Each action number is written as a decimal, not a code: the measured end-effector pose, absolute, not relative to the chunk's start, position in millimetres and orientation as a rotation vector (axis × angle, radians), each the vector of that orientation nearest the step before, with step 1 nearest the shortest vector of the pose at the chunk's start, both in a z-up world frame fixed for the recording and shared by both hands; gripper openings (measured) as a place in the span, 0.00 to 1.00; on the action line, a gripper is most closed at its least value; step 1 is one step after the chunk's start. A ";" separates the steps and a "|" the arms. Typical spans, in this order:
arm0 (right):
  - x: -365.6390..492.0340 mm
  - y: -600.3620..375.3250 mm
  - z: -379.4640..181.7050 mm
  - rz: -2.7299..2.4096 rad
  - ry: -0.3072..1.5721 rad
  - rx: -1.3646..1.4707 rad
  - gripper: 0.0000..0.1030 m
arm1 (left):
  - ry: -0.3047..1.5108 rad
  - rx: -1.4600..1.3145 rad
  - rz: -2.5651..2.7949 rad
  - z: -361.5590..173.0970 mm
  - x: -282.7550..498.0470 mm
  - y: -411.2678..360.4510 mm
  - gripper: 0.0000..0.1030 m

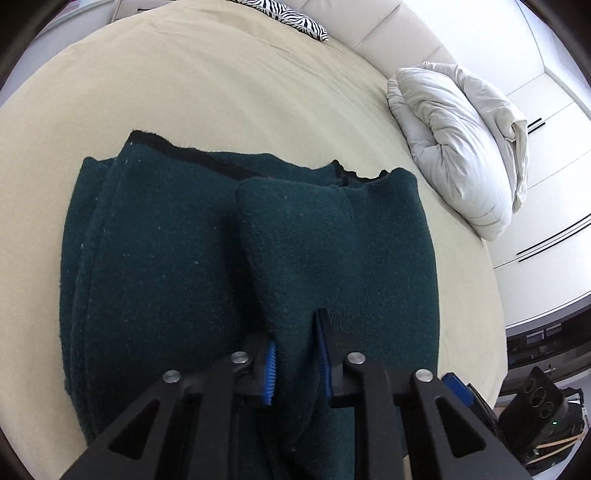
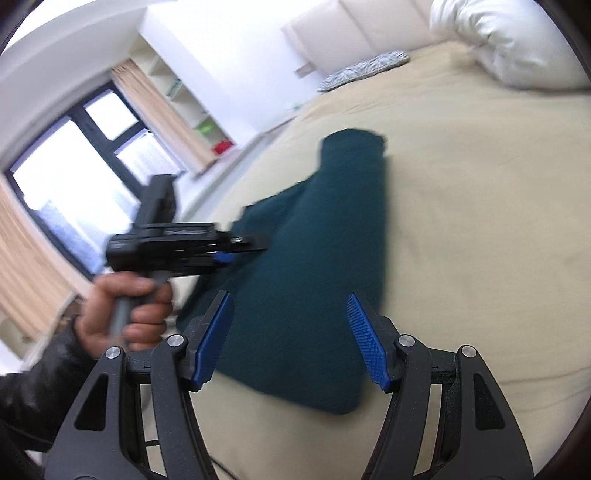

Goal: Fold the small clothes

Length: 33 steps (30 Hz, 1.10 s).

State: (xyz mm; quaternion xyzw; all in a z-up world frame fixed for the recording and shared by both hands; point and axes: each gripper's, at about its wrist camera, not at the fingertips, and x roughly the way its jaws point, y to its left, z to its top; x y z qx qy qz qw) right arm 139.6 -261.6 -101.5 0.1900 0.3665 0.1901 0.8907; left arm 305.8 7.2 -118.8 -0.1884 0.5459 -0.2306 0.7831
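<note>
A dark green knit garment [image 1: 177, 258] lies partly folded on the beige bed [image 1: 221, 92]. My left gripper [image 1: 295, 347] is shut on a fold of the green cloth, which bunches between its blue pads. In the right wrist view the same garment [image 2: 317, 258] lies ahead on the bed [image 2: 480, 221]. My right gripper [image 2: 290, 325] is open and empty just above the garment's near end. The left gripper [image 2: 243, 245], held in a hand, shows at the garment's left edge in the right wrist view.
A crumpled white duvet [image 1: 458, 147] lies at the bed's right side and a zebra-print cushion [image 1: 291, 18] at its far end. White wardrobes [image 1: 546, 184] stand beyond. A window [image 2: 74, 166] and curtains are at the left. Dark equipment [image 1: 535, 406] sits on the floor.
</note>
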 end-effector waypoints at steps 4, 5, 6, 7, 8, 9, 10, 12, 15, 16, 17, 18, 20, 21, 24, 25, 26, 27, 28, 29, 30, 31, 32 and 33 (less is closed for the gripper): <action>144.1 -256.3 -108.1 0.311 0.791 0.313 0.61 | 1.164 -0.401 -0.532 -109.3 303.0 8.3 0.13; 145.0 -253.9 -109.1 0.298 0.794 0.296 0.61 | 1.159 -0.404 -0.540 -106.7 302.0 9.2 0.13; 146.0 -251.1 -109.7 0.291 0.795 0.279 0.61 | 1.155 -0.407 -0.548 -103.8 301.8 10.3 0.13; 147.4 -248.8 -110.5 0.287 0.797 0.262 0.61 | 1.150 -0.409 -0.552 -100.9 302.4 11.3 0.13; 148.7 -245.5 -110.3 0.279 0.800 0.242 0.61 | 1.145 -0.413 -0.555 -98.5 302.6 13.1 0.13; 150.4 -241.7 -111.0 0.277 0.803 0.224 0.61 | 1.141 -0.418 -0.558 -96.8 303.8 14.0 0.13; 151.9 -237.0 -111.4 0.282 0.807 0.204 0.61 | 1.138 -0.421 -0.559 -95.4 304.5 16.0 0.13; 154.0 -228.3 -111.2 0.289 0.813 0.173 0.61 | 1.134 -0.443 -0.562 -93.4 305.5 22.1 0.12; 157.0 -220.9 -108.7 0.300 0.813 0.157 0.61 | 1.127 -0.470 -0.565 -90.5 306.7 31.6 0.12; 157.7 -218.6 -107.2 0.303 0.810 0.155 0.61 | 1.125 -0.478 -0.565 -89.3 307.5 33.6 0.12; 158.8 -216.5 -105.5 0.308 0.808 0.154 0.61 | 1.120 -0.488 -0.568 -86.9 308.0 38.9 0.12; 159.8 -213.7 -103.3 0.309 0.805 0.149 0.61 | 1.114 -0.490 -0.566 -84.6 309.0 41.4 0.12; 161.6 -205.5 -97.5 0.328 0.792 0.129 0.61 | 1.099 -0.483 -0.551 -78.3 311.2 51.9 0.12; 163.5 -200.7 -95.0 0.339 0.788 0.115 0.61 | 1.097 -0.482 -0.546 -76.7 312.6 56.1 0.12; 171.7 -181.6 -91.4 0.369 0.791 0.067 0.61 | 1.093 -0.478 -0.523 -72.6 317.4 72.5 0.12; 175.3 -174.9 -91.3 0.381 0.795 0.058 0.61 | 1.098 -0.472 -0.515 -72.4 319.3 77.2 0.12; 179.0 -169.0 -92.0 0.395 0.801 0.054 0.61 | 1.108 -0.472 -0.506 -74.3 321.7 82.8 0.12; 182.8 -162.6 -93.3 0.405 0.812 0.049 0.61 | 1.115 -0.473 -0.500 -76.5 323.9 87.3 0.12; 187.8 -153.8 -96.0 0.412 0.825 0.038 0.61 | 1.129 -0.469 -0.493 -81.1 326.6 91.1 0.12; 189.3 -148.4 -97.0 0.422 0.829 0.031 0.61 | 1.140 -0.473 -0.481 -86.9 329.0 95.4 0.12; 192.1 -141.5 -99.2 0.434 0.836 0.018 0.61 | 1.145 -0.480 -0.472 -92.1 330.3 99.5 0.12; 195.4 -134.0 -103.0 0.440 0.847 0.003 0.61 | 1.152 -0.483 -0.462 -98.4 331.7 103.0 0.12; 198.3 -127.4 -106.9 0.445 0.857 -0.003 0.61 | 1.157 -0.487 -0.453 -104.5 332.2 106.0 0.12; 199.9 -123.1 -109.1 0.456 0.864 -0.001 0.61 | 1.166 -0.501 -0.445 -112.4 332.1 109.1 0.12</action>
